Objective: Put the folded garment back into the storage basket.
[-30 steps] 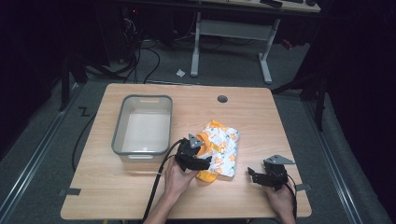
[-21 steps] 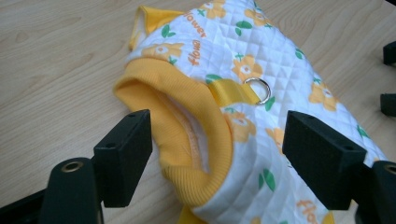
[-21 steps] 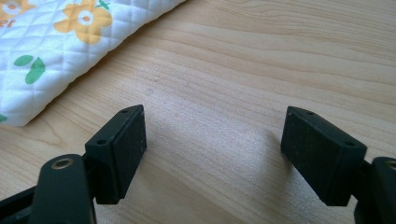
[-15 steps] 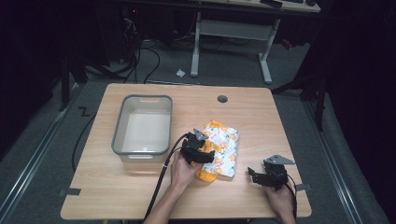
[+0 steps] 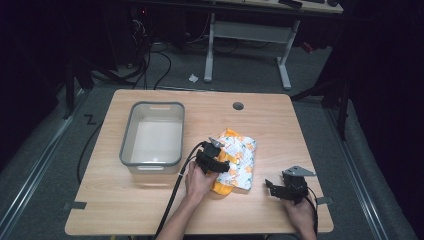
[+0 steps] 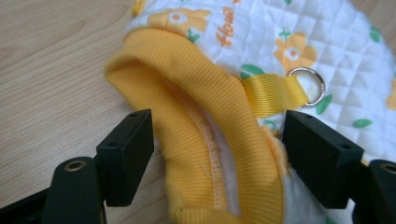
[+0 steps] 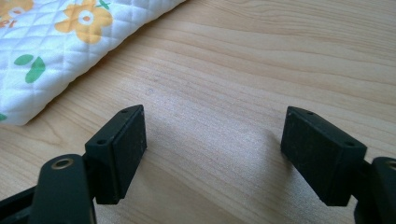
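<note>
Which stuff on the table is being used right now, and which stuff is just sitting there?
Being used:
- quilted flower garment, with its yellow ribbed edge between the open jaws
- left gripper, open around that edge

Just sitting there:
- grey plastic bin, left of the garment
- right gripper, open over bare table

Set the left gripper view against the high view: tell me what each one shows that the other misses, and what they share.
Left gripper view alone: the yellow strap with its metal ring, and orange lettering on the quilting.

High view alone: the grey bin, the right hand-held gripper, the floor cables.

Both: the left hand-held gripper open around the orange ribbed edge of the flowered garment, on the wooden table.
</note>
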`<state>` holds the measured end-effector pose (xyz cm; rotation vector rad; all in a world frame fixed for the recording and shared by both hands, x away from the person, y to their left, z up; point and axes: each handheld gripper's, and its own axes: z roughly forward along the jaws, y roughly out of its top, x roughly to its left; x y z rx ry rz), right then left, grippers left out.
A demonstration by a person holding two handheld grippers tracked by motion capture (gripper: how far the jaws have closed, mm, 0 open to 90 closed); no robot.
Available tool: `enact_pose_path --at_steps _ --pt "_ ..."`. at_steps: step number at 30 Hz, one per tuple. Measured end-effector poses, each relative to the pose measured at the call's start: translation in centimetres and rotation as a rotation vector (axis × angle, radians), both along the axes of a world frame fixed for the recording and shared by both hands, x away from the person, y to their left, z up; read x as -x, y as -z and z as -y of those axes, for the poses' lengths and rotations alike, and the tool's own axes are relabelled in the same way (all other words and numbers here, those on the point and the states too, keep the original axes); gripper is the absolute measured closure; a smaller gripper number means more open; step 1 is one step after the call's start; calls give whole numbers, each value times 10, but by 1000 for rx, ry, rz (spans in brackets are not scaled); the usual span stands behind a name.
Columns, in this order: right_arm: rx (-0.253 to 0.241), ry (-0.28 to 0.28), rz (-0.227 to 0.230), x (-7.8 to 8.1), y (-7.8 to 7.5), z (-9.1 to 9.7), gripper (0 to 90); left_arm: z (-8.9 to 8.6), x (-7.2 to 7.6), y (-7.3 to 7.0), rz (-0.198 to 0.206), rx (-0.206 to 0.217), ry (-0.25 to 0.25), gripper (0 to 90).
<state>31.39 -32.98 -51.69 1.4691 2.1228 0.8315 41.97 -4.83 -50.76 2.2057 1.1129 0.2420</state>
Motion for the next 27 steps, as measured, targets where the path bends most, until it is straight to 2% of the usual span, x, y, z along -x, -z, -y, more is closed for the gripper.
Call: enact_pose_path --at_steps 1,3,4,6,12,13,15,16,17,20,27 --pt "0 0 0 0 0 0 227 0 -1 3 -18 4 1 263" --pt "0 0 0 0 0 0 227 -1 -2 4 -18 16 1 266" --pt "0 0 0 0 0 0 227 -1 -2 4 -16 17 9 311" --pt "0 0 0 0 0 0 226 0 -1 3 -11 23 18 331" --pt "0 0 0 0 0 0 227 2 2 2 -29 57 63 578" --pt "0 0 0 0 0 0 227 3 3 1 -24 56 71 637" --pt "-1 1 0 0 0 0 227 7 7 -1 10 23 87 707" --pt "0 0 0 0 0 0 227 8 8 -2 22 13 89 723" --pt "0 1 0 0 0 0 227 9 9 -3 18 15 93 735" --pt "-1 2 0 0 0 0 226 6 7 -3 8 46 91 751" --pt "0 0 0 0 0 0 227 0 11 -15 28 113 88 766"
